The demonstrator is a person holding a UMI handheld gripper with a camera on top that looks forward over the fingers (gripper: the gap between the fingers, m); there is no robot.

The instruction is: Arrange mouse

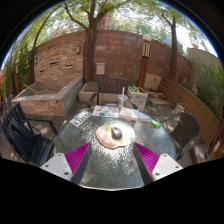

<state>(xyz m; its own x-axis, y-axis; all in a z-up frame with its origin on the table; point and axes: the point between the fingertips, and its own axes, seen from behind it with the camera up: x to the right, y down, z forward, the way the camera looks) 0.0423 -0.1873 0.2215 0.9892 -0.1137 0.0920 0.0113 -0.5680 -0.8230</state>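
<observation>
You held the hand-held gripper (110, 160) wide open and empty; the mouse (116, 132) lay straight ahead beyond its fingers on the bench (110, 170).

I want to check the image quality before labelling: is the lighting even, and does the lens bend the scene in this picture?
Gripper view: soft daylight, dappled under the trees; the round glass table shows pale reflections; the mouse, lying ahead of the open gripper, reads clearly on its mat; strong fisheye curving bends the brick wall.
</observation>
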